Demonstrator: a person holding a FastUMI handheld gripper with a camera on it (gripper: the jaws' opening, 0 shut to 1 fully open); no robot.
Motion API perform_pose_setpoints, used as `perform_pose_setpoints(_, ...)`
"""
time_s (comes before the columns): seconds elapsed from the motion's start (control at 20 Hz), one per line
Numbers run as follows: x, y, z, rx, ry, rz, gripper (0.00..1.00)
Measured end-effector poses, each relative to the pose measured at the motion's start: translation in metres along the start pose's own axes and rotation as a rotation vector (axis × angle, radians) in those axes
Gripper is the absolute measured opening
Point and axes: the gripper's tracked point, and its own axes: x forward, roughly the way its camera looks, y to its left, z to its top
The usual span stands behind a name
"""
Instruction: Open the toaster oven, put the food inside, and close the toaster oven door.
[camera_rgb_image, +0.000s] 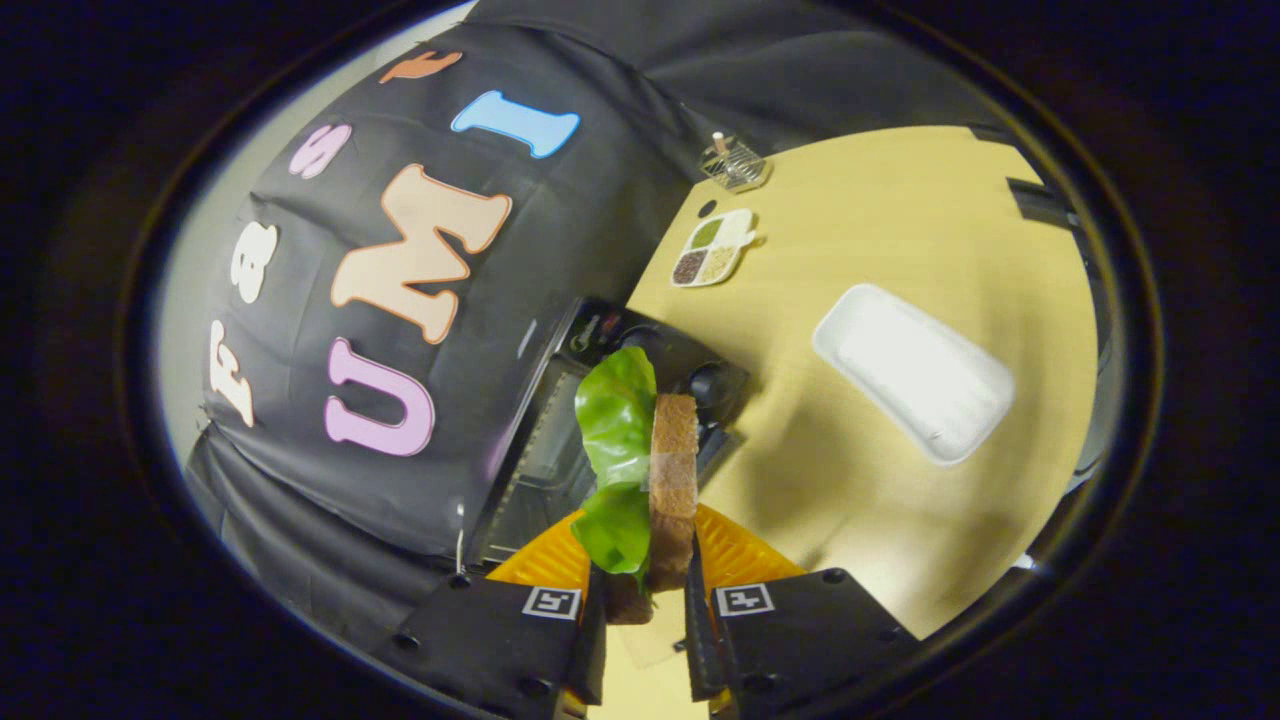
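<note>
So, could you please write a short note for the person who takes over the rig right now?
Tongs: shut on the food, a bread slice with a lettuce leaf, held upright between both fingers.
Toaster oven: on the table, just beyond the food; whether its door is open is hard to tell.
White tray: empty, off to the side.
Done: food picked up.
Left: put it inside, close the door.

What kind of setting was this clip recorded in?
Probably a staged kitchen booth rather than a real home: a black toaster oven sits on a pale wooden table against a black cloth wall. The gripper is shut on a brown bread slice with green lettuce.
</note>
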Motion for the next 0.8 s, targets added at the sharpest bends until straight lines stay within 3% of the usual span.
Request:
perform_pose_setpoints(0.2,0.040,0.030,-0.023,0.058,-0.025,0.050,0.35)
perform_pose_setpoints(0.5,0.095,0.048,-0.058,0.076,-0.018,0.058,0.35)
perform_pose_setpoints(0.8,0.125,0.057,-0.064,0.065,-0.052,0.073,0.35)
